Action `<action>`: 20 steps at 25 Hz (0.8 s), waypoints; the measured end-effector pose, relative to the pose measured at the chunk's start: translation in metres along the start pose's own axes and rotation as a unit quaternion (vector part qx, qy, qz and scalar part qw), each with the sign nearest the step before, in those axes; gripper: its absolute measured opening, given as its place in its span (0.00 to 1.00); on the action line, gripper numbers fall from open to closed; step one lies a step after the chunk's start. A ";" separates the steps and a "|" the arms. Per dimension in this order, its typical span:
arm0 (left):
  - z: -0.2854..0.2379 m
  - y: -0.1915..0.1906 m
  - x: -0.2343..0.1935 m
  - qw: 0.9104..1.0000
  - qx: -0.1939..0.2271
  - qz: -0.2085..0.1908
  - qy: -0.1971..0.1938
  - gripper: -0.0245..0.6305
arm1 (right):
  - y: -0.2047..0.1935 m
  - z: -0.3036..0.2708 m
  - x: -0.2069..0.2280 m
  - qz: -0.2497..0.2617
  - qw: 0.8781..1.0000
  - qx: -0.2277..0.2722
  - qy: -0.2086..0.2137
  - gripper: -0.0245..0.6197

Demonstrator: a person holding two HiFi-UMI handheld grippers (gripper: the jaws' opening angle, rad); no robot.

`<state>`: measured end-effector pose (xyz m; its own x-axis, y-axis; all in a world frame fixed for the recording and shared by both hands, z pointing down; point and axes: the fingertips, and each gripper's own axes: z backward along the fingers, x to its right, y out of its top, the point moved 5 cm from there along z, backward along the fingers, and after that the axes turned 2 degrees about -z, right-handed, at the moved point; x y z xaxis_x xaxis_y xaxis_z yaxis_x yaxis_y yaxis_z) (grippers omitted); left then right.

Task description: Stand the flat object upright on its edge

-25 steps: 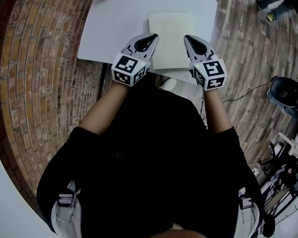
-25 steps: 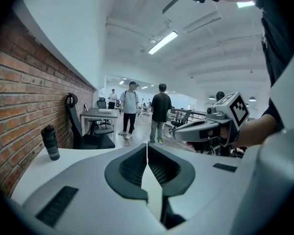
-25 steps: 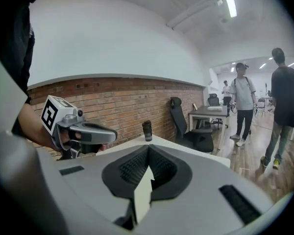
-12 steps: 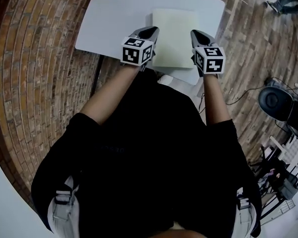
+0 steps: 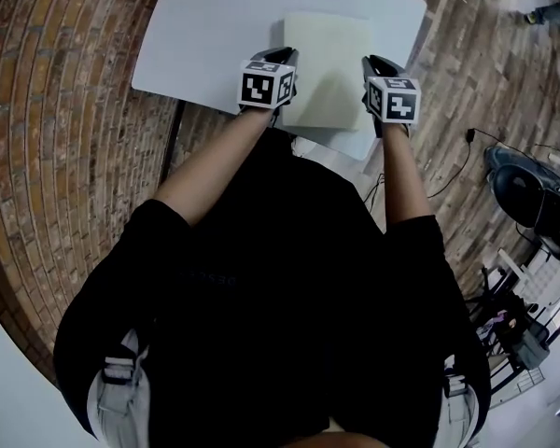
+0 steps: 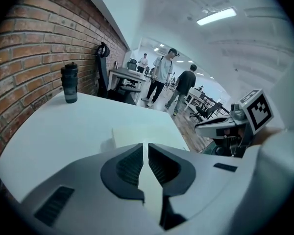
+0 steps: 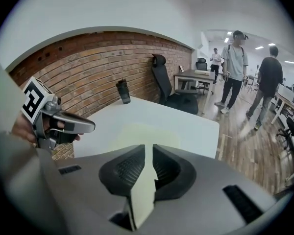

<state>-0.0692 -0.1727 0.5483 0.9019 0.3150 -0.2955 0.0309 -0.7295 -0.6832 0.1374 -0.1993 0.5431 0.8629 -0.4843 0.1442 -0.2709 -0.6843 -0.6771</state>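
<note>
A pale yellow-green flat square pad (image 5: 329,63) lies flat on the white table (image 5: 205,35). My left gripper (image 5: 287,57) is at the pad's left side near its front corner, jaws shut with nothing between them. In the left gripper view the pad (image 6: 142,132) lies just ahead of that gripper (image 6: 145,150). My right gripper (image 5: 369,63) is at the pad's right side. Its jaws (image 7: 148,151) are opening, a narrow gap showing the pad (image 7: 137,130) below and ahead, and the pads do not press on it.
A dark bottle (image 6: 69,83) stands at the table's far corner by the brick wall. An office chair (image 7: 169,84) and desks are beyond the table, where people stand and walk. Cables and equipment (image 5: 532,189) lie on the wooden floor to the right.
Both grippers have moved forward over the table along the pad's two sides, and their marker cubes now face up more. The pad has not moved.
</note>
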 end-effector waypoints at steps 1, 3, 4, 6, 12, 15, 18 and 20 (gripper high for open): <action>-0.003 -0.001 -0.002 1.000 -0.004 0.000 0.005 0.07 | 0.002 -0.003 0.001 -0.002 1.000 -0.006 0.000 0.14; -0.010 -0.002 -0.007 1.000 -0.013 0.002 0.014 0.07 | 0.003 -0.008 0.004 -0.012 1.000 -0.019 0.002 0.15; -0.013 -0.004 -0.010 1.000 -0.019 0.004 0.018 0.08 | 0.001 -0.012 0.007 -0.019 0.999 -0.026 0.002 0.16; -0.018 -0.007 -0.013 0.999 -0.031 0.010 0.019 0.12 | -0.006 -0.021 0.014 -0.031 0.999 -0.038 -0.001 0.19; -0.033 -0.011 -0.025 0.998 -0.053 0.022 0.025 0.25 | -0.015 -0.045 0.026 -0.065 0.995 -0.080 0.007 0.27; -0.041 -0.016 -0.033 0.996 -0.074 0.034 0.030 0.31 | -0.017 -0.055 0.033 -0.079 0.992 -0.097 0.007 0.32; -0.051 -0.021 -0.039 0.994 -0.094 0.053 0.030 0.32 | -0.021 -0.064 0.040 -0.102 0.988 -0.117 0.014 0.39; -0.056 -0.024 -0.042 0.992 -0.105 0.065 0.027 0.33 | -0.024 -0.069 0.043 -0.115 0.985 -0.128 0.019 0.40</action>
<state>-0.0838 -0.2025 0.6141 0.9257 0.1811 -0.3320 -0.0031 -0.8742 -0.4856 0.1519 -0.2414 0.6156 0.8987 -0.3176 0.3024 -0.1737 -0.8910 -0.4195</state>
